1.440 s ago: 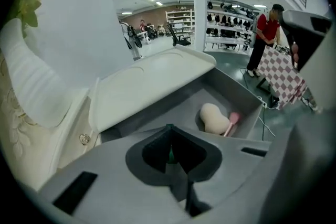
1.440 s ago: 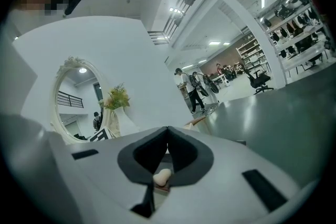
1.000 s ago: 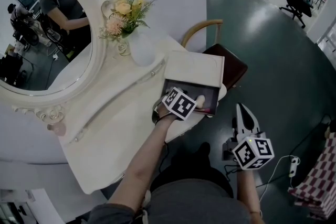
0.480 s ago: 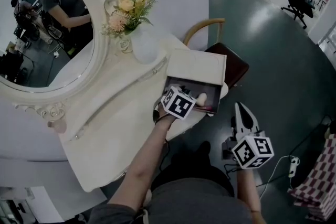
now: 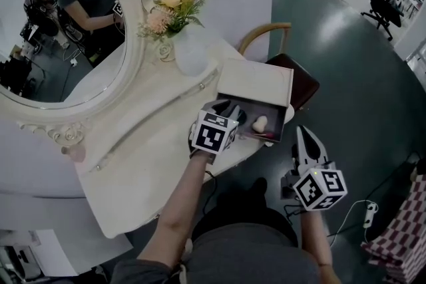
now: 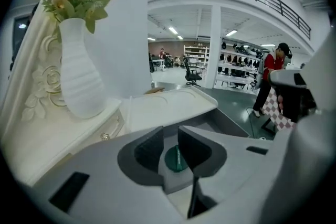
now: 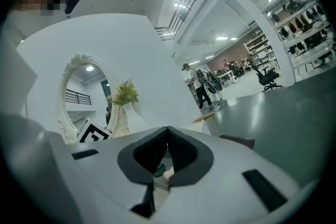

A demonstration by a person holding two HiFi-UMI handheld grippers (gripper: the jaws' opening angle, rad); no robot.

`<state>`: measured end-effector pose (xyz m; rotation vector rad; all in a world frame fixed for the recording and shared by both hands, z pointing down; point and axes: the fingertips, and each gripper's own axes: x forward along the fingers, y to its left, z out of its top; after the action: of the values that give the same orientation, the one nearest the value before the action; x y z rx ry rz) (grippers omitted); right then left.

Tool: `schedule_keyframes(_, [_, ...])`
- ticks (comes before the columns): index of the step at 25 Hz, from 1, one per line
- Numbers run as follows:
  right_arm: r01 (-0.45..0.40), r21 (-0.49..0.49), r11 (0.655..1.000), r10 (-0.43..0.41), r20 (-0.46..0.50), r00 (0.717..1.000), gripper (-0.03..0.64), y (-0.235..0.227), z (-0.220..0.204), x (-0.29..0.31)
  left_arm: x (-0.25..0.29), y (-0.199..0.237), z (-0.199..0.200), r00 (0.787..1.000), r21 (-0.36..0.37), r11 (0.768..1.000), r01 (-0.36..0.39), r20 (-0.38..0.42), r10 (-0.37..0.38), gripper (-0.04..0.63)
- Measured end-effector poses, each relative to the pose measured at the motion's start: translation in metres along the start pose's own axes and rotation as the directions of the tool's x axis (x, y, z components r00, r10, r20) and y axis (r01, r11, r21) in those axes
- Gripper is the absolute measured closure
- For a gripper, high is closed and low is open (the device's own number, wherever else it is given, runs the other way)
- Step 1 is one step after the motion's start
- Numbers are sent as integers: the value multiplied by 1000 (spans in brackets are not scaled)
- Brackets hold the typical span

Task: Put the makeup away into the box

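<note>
**Left claw part open over the box, right claw closed and idle**

The left gripper point(image 5: 233, 113) hangs over the near left corner of the open box point(image 5: 256, 82), tilted down into it. Its jaws have just been opening and now stand a moderate gap apart, gripping nothing. In the left gripper view point(image 6: 170, 136) a green disc point(image 6: 173, 159) shows through that gap, lying below the jaws, and neither pad touches it.

The box sits at the edge of the table point(image 5: 153, 143) with its lid standing upright at the back. A pale sponge point(image 5: 259, 123) lies inside it, just right of the left gripper and clear of it.

The right gripper point(image 5: 303, 133) is off the table, low to the right and well apart from the box. In the right gripper view point(image 7: 168, 131) its jaw tips meet, with nothing between them.
</note>
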<state>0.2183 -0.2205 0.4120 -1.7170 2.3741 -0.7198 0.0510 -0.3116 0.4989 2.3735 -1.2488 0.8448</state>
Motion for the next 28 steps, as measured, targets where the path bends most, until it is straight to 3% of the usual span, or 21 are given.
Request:
schedule_keyframes(14, [-53, -42, 998, 53, -6, 999, 612, 26, 5, 14, -48, 29, 22, 973, -121, 991, -64, 215, 89, 529])
schedule_keyframes(28, [-87, -85, 993, 87, -9, 996, 612, 45, 8, 22, -85, 36, 22, 917, -134, 983, -127, 362, 168, 554])
